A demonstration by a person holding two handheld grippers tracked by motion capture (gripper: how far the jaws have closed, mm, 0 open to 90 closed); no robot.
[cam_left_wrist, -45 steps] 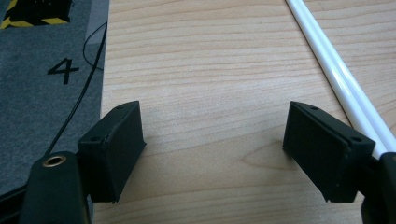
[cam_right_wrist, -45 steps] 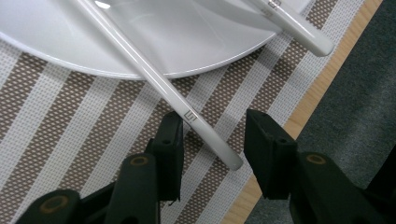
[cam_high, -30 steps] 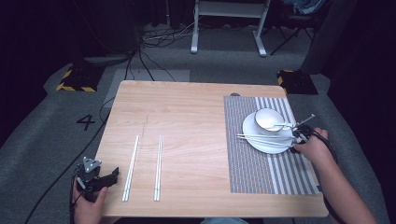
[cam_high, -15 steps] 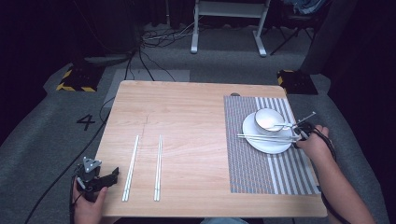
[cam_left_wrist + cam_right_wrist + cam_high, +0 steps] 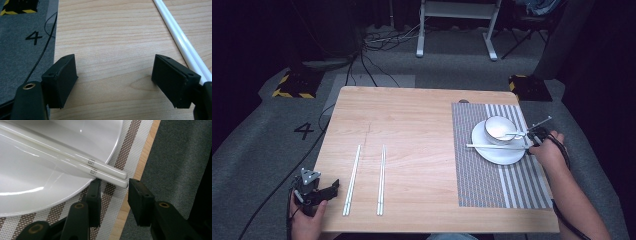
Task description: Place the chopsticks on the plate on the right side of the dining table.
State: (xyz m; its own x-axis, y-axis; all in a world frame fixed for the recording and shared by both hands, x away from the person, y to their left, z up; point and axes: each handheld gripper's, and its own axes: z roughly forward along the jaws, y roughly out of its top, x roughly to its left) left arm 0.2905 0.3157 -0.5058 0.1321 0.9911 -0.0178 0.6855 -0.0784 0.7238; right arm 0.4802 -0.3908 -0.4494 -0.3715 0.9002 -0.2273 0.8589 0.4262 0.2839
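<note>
Black left gripper [image 5: 319,190] idle at near bench [image 5: 412,120] corner, fingers wide open, empty. Two chopstick pairs [image 5: 365,179] beside it, untouched. Farther right, right gripper [image 5: 113,192] fingers have just been closing, chopstick pair [image 5: 82,163] ends between them, pads not pressing. Pair rests across plate [image 5: 499,152]; bowl [image 5: 500,129] with spoon beyond. Judged: one setting nearly placed, two pairs left.

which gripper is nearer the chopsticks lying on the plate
Right. The right gripper sits at the thick ends of the chopsticks on the plate, its jaws just closing. The left gripper rests at the table's opposite near corner.

Right gripper [image 5: 112,185] jaws narrower now
</note>
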